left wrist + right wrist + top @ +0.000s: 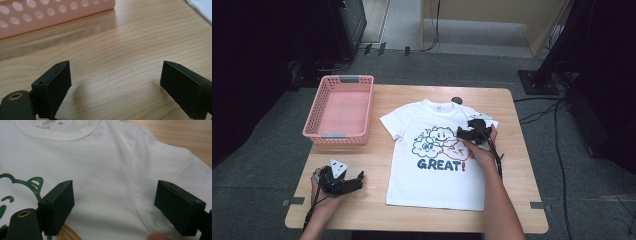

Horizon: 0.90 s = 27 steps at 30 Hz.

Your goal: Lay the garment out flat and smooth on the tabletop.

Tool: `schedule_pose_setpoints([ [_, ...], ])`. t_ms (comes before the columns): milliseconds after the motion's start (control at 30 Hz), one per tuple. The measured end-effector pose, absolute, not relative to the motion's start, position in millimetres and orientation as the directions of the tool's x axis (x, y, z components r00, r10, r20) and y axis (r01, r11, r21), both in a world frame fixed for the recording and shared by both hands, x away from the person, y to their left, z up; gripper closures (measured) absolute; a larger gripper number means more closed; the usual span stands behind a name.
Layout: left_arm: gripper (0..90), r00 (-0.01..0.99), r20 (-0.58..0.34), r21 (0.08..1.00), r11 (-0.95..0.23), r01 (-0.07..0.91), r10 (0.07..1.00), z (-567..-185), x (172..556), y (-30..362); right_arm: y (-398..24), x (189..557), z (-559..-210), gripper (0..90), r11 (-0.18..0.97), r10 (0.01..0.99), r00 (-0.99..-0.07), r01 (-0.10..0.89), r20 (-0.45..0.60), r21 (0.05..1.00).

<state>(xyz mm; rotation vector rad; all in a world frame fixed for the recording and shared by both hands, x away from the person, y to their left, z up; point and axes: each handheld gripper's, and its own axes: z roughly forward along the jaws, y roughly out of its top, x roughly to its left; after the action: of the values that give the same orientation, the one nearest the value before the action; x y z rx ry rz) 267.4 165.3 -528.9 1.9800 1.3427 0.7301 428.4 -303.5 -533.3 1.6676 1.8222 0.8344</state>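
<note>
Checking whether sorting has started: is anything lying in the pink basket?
No, the pink basket shows a bare bottom in the high view.

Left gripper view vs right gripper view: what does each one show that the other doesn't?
Left gripper view alone: the pink basket with its holed wall, standing beyond the open left gripper, which has bare wood between its jaws.

Right gripper view alone: the collar and cartoon print of the white T-shirt, lying under the open right gripper, plus a fingertip at the bottom edge.

Both: the wooden table and at least an edge of white cloth, with nothing gripped.
</note>
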Motion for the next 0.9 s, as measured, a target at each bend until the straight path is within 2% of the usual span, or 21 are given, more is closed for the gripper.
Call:
schedule_pose_setpoints([
  [467,10.4,0.303,0.078,0.743,-0.258,0.617,0.95,-529,259,194,-304,428,-533,16.0,0.048,0.995,-0.099,0.668,0.025,0.742],
  [633,10.5,0.288,0.007,0.732,-0.201,0.651,0.958,-530,258,210,-303,428,-533,16.0,0.047,0.995,-0.098,0.669,0.026,0.742],
  [900,10.5,0.295,0.007,0.732,-0.206,0.65,0.956,-530,246,236,-303,428,-533,16.0,0.048,0.995,-0.099,0.669,0.025,0.742],
])
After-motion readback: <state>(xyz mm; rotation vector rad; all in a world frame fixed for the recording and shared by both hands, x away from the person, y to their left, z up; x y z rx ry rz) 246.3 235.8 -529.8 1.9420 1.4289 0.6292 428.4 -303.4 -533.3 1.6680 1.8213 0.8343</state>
